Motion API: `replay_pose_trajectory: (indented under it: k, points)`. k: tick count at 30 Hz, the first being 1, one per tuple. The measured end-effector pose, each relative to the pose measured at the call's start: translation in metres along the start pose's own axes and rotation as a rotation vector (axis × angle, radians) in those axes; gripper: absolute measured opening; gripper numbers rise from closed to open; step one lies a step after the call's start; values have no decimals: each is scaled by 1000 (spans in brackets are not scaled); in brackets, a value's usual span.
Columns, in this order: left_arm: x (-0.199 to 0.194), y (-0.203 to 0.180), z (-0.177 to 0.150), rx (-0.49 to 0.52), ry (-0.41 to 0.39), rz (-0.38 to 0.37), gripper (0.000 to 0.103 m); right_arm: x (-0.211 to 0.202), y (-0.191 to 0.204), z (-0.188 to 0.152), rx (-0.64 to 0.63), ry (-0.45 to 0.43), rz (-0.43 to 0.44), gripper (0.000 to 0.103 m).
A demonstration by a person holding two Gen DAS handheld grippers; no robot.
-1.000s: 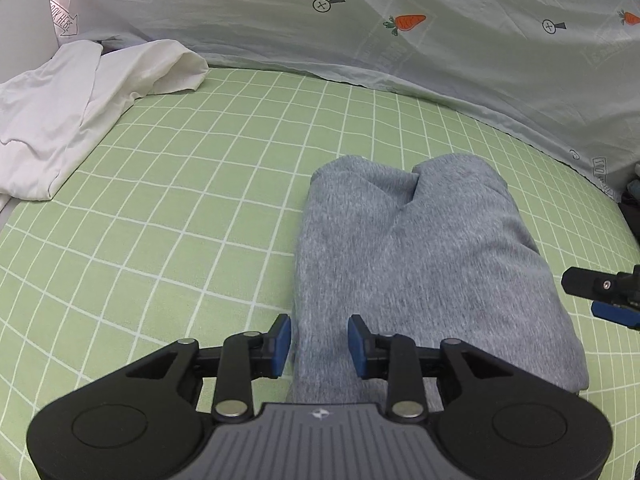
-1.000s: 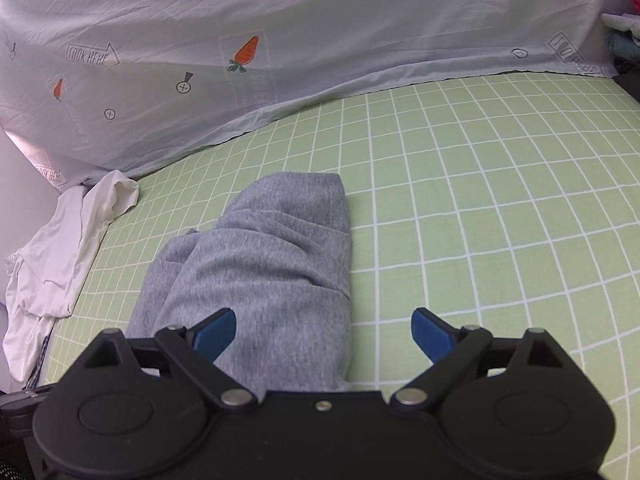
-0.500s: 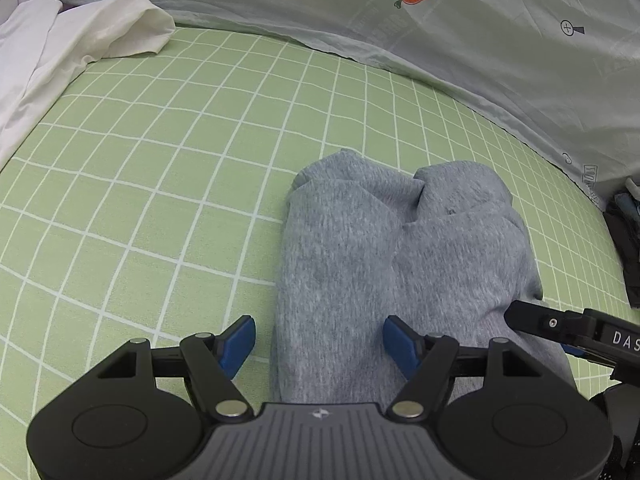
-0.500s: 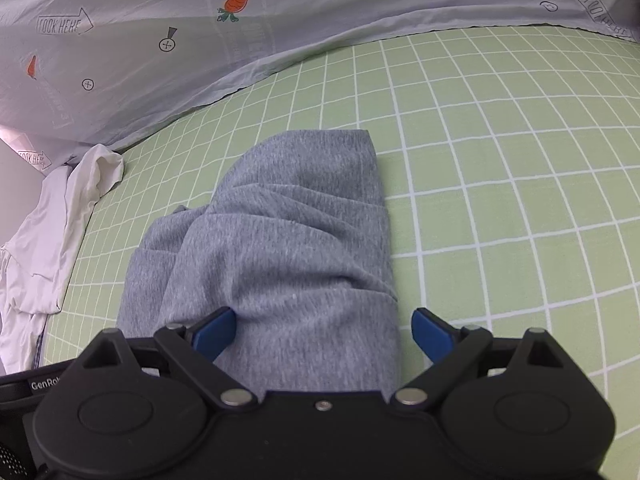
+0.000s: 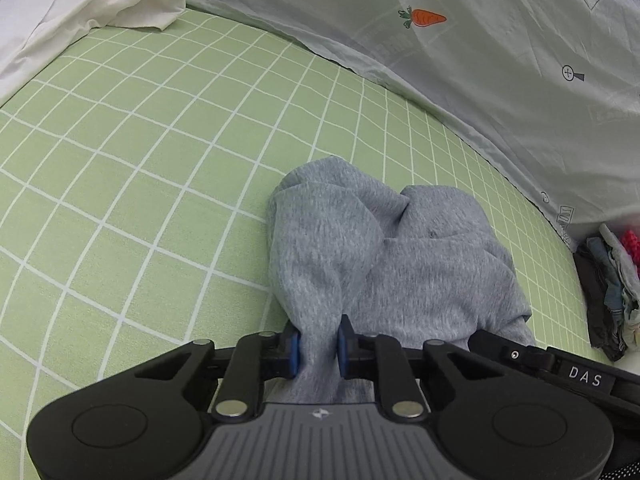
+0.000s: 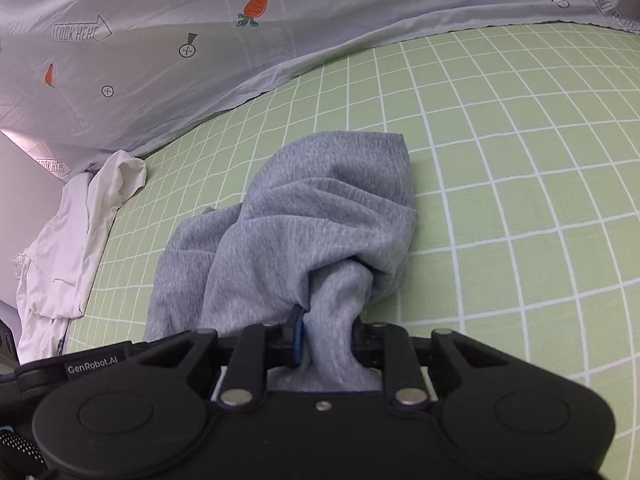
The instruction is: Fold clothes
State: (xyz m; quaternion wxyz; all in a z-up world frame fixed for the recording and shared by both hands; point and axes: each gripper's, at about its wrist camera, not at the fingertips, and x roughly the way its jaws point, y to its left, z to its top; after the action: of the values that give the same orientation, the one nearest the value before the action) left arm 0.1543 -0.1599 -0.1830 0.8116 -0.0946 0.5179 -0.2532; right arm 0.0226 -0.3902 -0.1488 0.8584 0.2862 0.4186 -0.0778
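My left gripper [image 5: 319,347] and right gripper [image 6: 326,344] both pinch the gray clothes [image 5: 384,264]; it looks maybe half folded.

The fuzzy grey knitted cloth garment [image 5: 384,264] is lying on the smooth matt green checked cotton sheet [image 5: 140,152], thin crinkled printed white fabric [image 5: 500,40] showing at twelve o'clock.

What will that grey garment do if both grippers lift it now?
Probably sag and drape: the grey garment already bunches into soft folds where the left gripper and right gripper pinch it. It looks thick, so likely hangs heavily. Its knit texture should resist slipping.
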Motion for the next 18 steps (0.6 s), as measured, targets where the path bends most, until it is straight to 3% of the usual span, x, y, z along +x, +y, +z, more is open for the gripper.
replay_pose_trajectory:
  k: [5, 9, 14, 18]
  points:
    - [-29, -33, -1, 84, -68, -49, 15, -41, 9, -1, -85, -109, -33, 15]
    - [-45, -63, -7, 120, -98, -105, 15, -76, -1, -4, -82, -178, -64, 15]
    - [-46, -101, -26, 148, -84, -217, 14, -127, -34, -22, -54, -249, -139, 15]
    - [-40, -152, -55, 228, -66, -239, 14, -160, -80, -34, -5, -279, -167, 15]
